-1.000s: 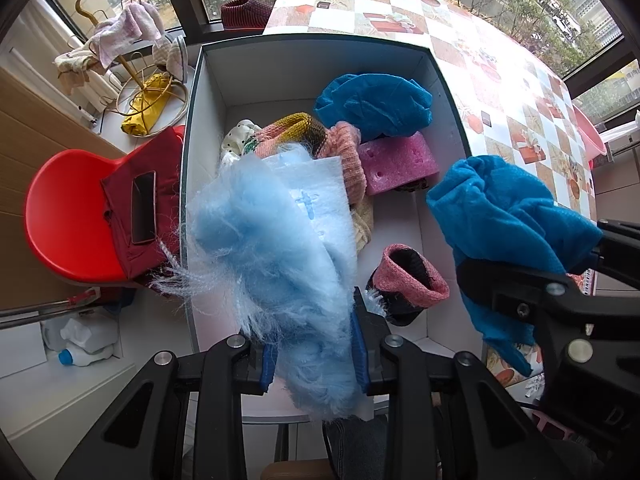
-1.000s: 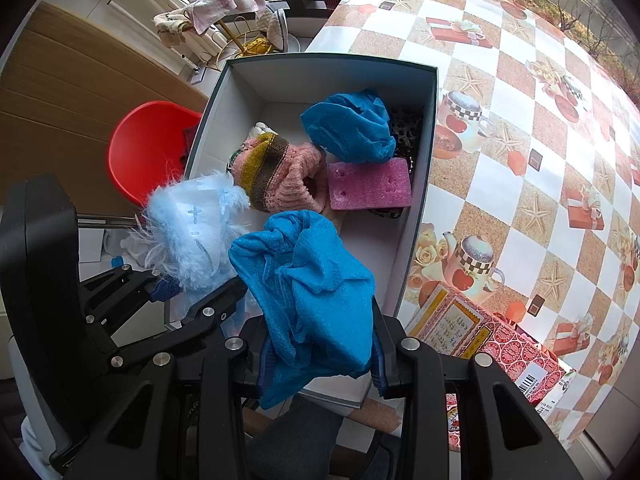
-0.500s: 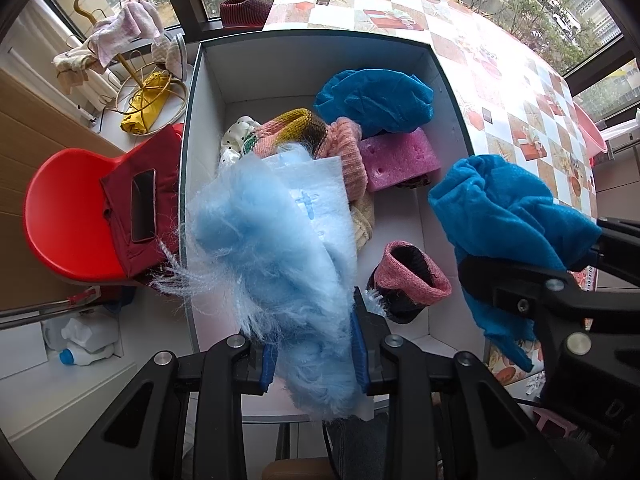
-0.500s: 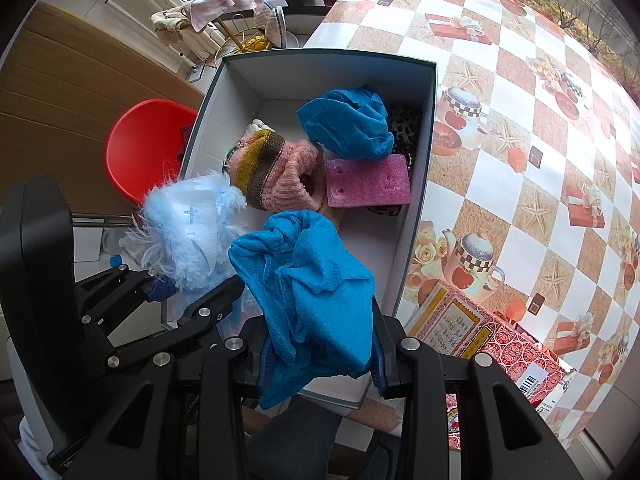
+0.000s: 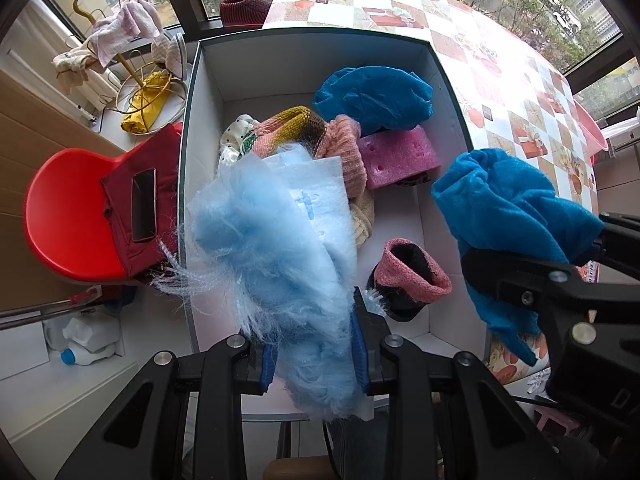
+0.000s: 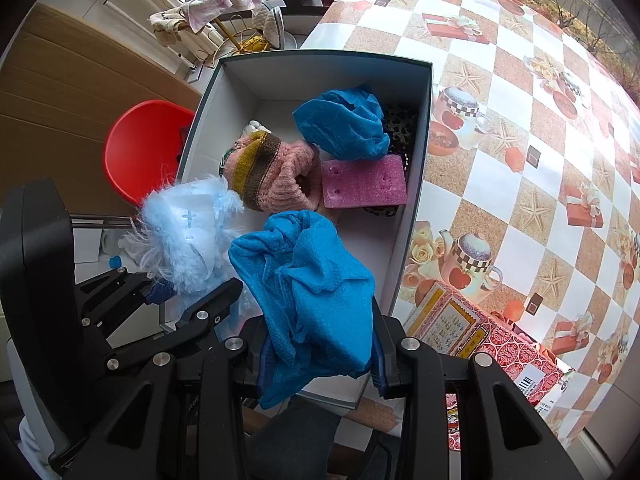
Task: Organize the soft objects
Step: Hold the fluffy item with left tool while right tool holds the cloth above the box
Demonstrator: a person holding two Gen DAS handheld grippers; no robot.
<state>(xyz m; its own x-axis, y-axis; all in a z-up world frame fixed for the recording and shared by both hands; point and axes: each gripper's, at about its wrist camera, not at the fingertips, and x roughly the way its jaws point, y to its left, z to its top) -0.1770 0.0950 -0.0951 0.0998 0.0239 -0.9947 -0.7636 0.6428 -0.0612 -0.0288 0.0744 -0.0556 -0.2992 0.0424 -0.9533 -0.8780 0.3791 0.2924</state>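
Your right gripper [image 6: 318, 354] pinches a crumpled blue cloth [image 6: 312, 288] at six o'clock, above the near end of the white box [image 6: 280, 76]. At nine o'clock your left gripper [image 6: 180, 300] grips a fluffy light-blue piece [image 6: 182, 232]. Toward twelve o'clock the box holds a pink knit hat [image 6: 276, 176], a pink foam block [image 6: 364, 182] and another blue cloth [image 6: 344, 124].

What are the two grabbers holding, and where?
Left gripper pinches the fluffy light-blue cloth at its lower end. Right gripper pinches the blue towel near its bottom.
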